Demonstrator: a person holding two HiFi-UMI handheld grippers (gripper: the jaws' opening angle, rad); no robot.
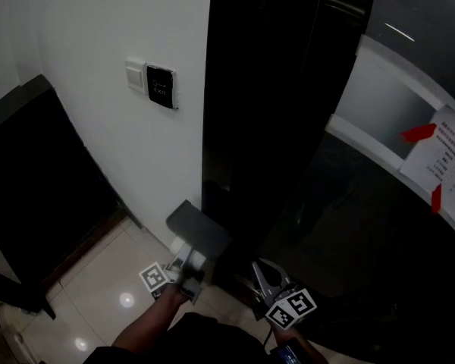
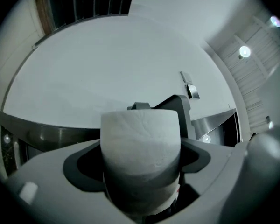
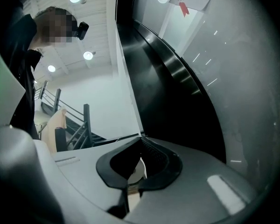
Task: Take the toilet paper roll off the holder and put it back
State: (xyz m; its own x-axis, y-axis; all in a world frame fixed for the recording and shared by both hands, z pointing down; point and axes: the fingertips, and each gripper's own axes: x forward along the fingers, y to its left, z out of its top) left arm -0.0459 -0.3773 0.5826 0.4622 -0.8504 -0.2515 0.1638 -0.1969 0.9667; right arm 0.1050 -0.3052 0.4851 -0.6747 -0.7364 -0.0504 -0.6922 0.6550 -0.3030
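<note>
The person's left tool [image 2: 140, 164] is clamping the toilet paper roll [image 2: 140, 134] across its round sides. Its jaws are spread about as wide as the roll and are pressing in on both flanks. The roll is sitting right up against the holder [image 1: 199, 230], just under its dark flap, low on the white wall [image 1: 91, 44]. No way to tell from here whether it's hanging on the holder's bar or already free of it. The right tool [image 3: 139, 174] is hanging off to the right of the holder, jaws pretty much closed with only a sliver between them, gripping nothing.

Handling-wise, my guess is the roll is looking fairly fat, so it's going to be light but squishy. Soft paper probably isn't slipping much in the jaws, so grip shouldn't be the problem. Squeezing hard is likely going to flatten the roll and dent the core, though, and then it'd be binding on the bar. Grabbing across the middle of the outer wrap like this seems like the right spot, since it's leaving both ends clear. The loose tail could start unwinding if the roll is getting twisted.
</note>
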